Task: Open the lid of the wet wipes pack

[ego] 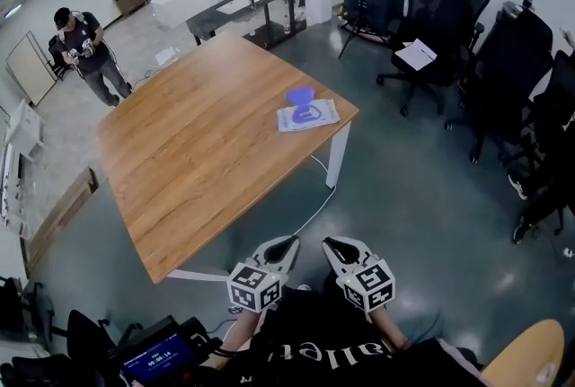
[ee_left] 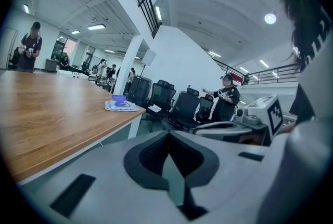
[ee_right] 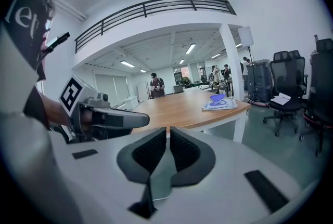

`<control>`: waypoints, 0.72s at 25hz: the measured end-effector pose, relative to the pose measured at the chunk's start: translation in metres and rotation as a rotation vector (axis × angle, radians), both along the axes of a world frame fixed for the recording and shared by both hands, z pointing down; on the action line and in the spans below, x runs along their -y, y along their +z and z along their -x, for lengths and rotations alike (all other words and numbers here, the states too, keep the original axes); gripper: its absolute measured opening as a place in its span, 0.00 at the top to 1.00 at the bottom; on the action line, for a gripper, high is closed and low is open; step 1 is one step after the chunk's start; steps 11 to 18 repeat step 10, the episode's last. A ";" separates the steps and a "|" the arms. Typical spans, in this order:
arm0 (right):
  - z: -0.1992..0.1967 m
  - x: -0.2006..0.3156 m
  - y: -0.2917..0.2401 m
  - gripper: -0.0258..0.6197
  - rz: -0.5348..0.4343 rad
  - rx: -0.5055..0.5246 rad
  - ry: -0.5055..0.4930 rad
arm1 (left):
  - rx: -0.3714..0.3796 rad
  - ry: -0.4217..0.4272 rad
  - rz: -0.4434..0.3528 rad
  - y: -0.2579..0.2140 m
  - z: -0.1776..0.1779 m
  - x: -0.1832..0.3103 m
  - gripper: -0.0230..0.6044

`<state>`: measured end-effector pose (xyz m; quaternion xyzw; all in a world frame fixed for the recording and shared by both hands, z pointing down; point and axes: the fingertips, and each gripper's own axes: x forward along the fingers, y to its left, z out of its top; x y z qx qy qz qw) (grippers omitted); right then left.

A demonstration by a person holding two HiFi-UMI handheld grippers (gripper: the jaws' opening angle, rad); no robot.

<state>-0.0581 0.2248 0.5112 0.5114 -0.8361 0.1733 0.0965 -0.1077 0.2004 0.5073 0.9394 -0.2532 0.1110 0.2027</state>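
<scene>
- Table (ego: 198, 152): carries the task item at its right-hand corner.
- Left gripper (ego: 281, 245), right gripper (ego: 338, 247): jaws pressed together, empty, held at the body; neither clearly nearer.
- Wet wipes pack (ego: 308, 115): well ahead of both, long axis crosswise.

Ahead of your left gripper (ee_left: 167, 137) and right gripper (ee_right: 167, 132), the table (ego: 198, 152) is showing smooth, matt wood; the wipes pack (ego: 307, 114) is looking like thin plastic film. Your pads (ee_right: 150, 153) are looking ribbed and matt.
</scene>
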 end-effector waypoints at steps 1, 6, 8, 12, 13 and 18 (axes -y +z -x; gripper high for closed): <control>-0.001 0.000 0.001 0.91 0.001 -0.003 0.000 | 0.000 0.000 0.001 0.000 0.000 0.000 0.96; -0.002 0.000 0.006 0.91 0.011 -0.021 0.000 | -0.003 -0.018 0.008 0.003 0.006 0.003 0.96; -0.001 -0.001 0.007 0.91 0.012 -0.022 0.003 | -0.006 -0.025 0.010 0.003 0.008 0.006 0.96; -0.001 -0.001 0.007 0.91 0.012 -0.023 0.008 | -0.009 -0.030 0.011 0.002 0.010 0.008 0.96; -0.001 -0.001 0.007 0.91 0.012 -0.023 0.008 | -0.009 -0.030 0.011 0.002 0.010 0.008 0.96; -0.001 -0.001 0.007 0.91 0.012 -0.023 0.008 | -0.009 -0.030 0.011 0.002 0.010 0.008 0.96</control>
